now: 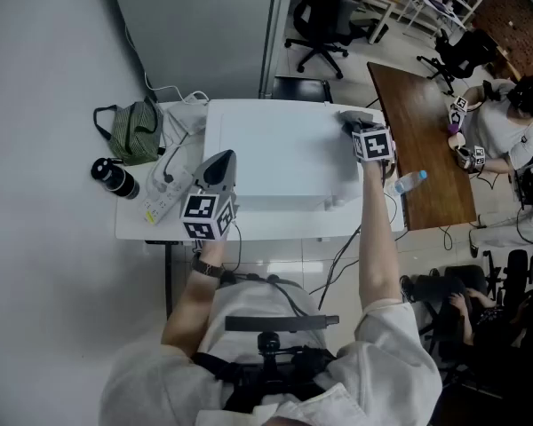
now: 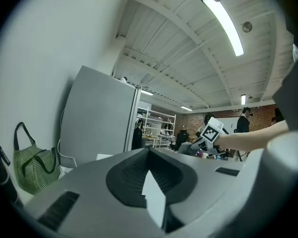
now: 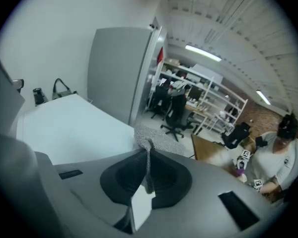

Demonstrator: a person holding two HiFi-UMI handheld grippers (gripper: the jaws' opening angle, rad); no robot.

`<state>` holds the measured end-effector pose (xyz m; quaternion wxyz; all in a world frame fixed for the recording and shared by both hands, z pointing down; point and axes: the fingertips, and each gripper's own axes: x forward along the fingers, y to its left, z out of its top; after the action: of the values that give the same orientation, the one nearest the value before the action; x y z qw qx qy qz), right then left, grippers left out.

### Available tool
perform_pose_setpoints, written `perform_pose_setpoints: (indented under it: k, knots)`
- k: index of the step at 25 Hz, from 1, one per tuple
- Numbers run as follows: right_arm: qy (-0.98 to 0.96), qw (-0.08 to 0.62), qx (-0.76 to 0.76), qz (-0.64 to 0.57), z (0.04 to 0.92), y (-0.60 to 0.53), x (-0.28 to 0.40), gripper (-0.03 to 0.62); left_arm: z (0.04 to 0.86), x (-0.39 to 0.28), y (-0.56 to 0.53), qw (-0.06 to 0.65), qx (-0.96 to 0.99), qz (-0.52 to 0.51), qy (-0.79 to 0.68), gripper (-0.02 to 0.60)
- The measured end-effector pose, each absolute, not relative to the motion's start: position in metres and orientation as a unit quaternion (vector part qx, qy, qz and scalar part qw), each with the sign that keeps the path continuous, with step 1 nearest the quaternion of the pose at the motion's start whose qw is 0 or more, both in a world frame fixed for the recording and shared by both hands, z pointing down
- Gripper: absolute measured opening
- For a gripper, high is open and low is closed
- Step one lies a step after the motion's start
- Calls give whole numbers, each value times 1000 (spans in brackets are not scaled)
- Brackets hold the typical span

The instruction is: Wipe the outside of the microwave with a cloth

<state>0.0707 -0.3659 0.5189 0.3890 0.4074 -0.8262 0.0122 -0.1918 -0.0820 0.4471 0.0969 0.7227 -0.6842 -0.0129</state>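
The white microwave [image 1: 275,162] stands on a white table, and I look down on its top. My right gripper [image 1: 354,122] is at the top's far right corner, shut on a grey cloth [image 1: 348,116] that lies on that surface. The right gripper view shows the cloth [image 3: 156,139] pinched between the closed jaws of the right gripper [image 3: 146,151], with the microwave top [image 3: 74,128] stretching away to the left. My left gripper [image 1: 220,160] hovers at the microwave's near left corner; the left gripper [image 2: 148,150] is shut with nothing in it.
Left of the microwave are a green bag [image 1: 135,131], a black bottle [image 1: 114,177] and a white power strip [image 1: 163,195] with cables. A wooden table [image 1: 426,140], a water bottle [image 1: 409,182] and a seated person [image 1: 506,122] are on the right. A grey partition [image 1: 195,25] stands behind.
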Motion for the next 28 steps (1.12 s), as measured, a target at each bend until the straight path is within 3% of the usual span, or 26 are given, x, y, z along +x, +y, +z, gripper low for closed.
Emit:
perform_pose_setpoints:
  k: [3, 12, 18, 20, 24, 28]
  knots:
    - [-833, 426, 350, 47, 549, -372, 38, 20, 446, -200, -80, 100, 716, -14, -691, 28]
    - [-879, 433, 193, 47, 568, -353, -104, 18, 456, -246, -67, 117, 684, -23, -719, 28]
    - [-844, 518, 113, -78, 569, -303, -199, 18, 463, -280, -55, 126, 660, -29, -740, 28]
    - [-849, 512, 94, -94, 563, -285, -230, 20, 464, -288, -52, 126, 655, -31, -744, 28]
    - [-888, 459, 14, -14, 559, -219, -295, 20, 459, -301, -45, 121, 650, -35, -749, 28]
    - [-880, 473, -42, -34, 558, -151, -327, 20, 449, -315, -27, 120, 649, -37, -751, 28]
